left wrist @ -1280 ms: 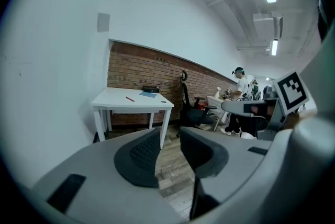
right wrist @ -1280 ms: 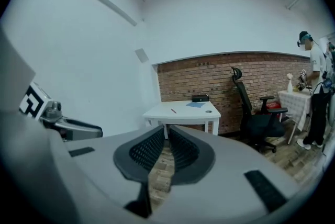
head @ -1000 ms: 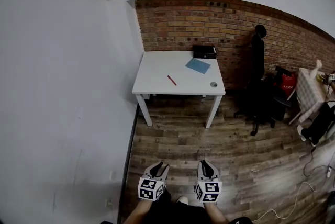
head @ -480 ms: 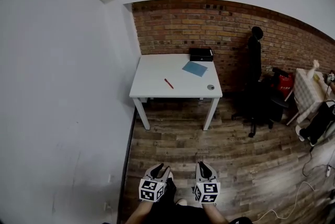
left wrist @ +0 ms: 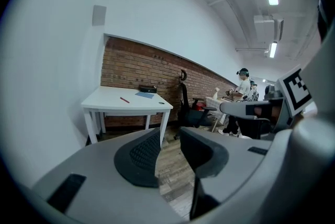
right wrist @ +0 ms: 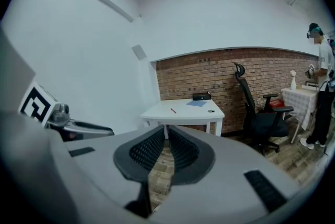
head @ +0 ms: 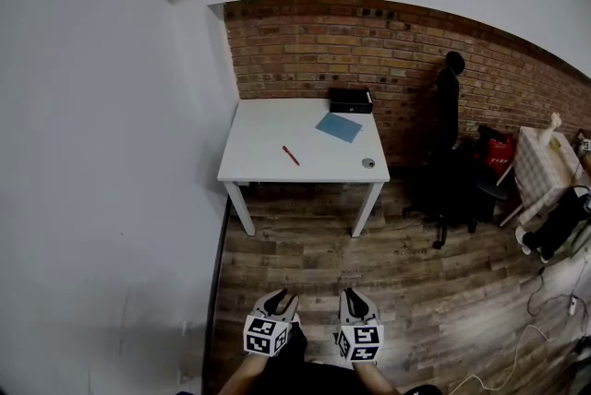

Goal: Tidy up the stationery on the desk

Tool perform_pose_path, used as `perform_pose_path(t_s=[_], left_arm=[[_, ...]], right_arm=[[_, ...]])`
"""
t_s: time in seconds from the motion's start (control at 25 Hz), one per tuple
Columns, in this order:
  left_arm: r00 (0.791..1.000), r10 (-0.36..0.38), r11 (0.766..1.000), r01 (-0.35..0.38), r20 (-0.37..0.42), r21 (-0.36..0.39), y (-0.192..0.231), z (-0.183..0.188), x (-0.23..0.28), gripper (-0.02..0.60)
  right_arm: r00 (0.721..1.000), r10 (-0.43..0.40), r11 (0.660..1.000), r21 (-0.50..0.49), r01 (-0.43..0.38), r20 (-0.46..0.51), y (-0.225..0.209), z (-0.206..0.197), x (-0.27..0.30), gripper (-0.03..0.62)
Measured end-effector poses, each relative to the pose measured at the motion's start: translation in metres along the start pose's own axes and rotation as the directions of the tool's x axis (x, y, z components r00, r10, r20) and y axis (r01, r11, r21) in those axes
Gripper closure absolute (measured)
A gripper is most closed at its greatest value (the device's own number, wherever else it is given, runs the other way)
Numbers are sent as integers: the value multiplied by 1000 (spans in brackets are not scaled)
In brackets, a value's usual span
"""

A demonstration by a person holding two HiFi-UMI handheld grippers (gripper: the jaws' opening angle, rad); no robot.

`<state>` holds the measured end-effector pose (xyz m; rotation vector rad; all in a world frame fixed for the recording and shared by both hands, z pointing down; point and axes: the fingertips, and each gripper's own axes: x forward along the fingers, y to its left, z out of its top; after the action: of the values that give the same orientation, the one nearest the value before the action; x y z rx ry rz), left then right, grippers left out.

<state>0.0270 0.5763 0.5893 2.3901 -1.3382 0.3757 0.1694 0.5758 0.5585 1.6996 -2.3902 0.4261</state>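
A white desk (head: 259, 158) stands far ahead against the brick wall. On it lie a red pen (head: 291, 155), a blue notebook (head: 339, 127), a black box (head: 351, 100) at the back edge and a small round item (head: 368, 163) near the front right corner. Both grippers hang low over the wooden floor, well short of the desk. My left gripper (head: 278, 298) is open and empty, with floor showing between its pads (left wrist: 137, 152). My right gripper (head: 355, 297) is shut on nothing. The right gripper view shows the desk (right wrist: 183, 110) and pen (right wrist: 172, 110) straight ahead.
A black office chair (head: 451, 172) stands right of the desk, with a red bag (head: 500, 153) and a cloth-covered table (head: 545, 158) beyond. A person (right wrist: 322, 81) stands at far right. A white wall (head: 111, 199) runs along the left. Cables (head: 545, 292) trail on the floor.
The desk has slid slightly left and grown a little larger in the head view as I move toward it. Both grippers travel along with unchanged jaws.
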Motion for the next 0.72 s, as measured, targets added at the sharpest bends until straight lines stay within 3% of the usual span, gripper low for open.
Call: perform_pose_path(t_s=[0.72], left_arm=[[996, -85, 996, 86, -20, 36, 123, 98, 129, 449]], right_arm=[[997, -71, 997, 6, 71, -8, -23, 72, 174, 569]])
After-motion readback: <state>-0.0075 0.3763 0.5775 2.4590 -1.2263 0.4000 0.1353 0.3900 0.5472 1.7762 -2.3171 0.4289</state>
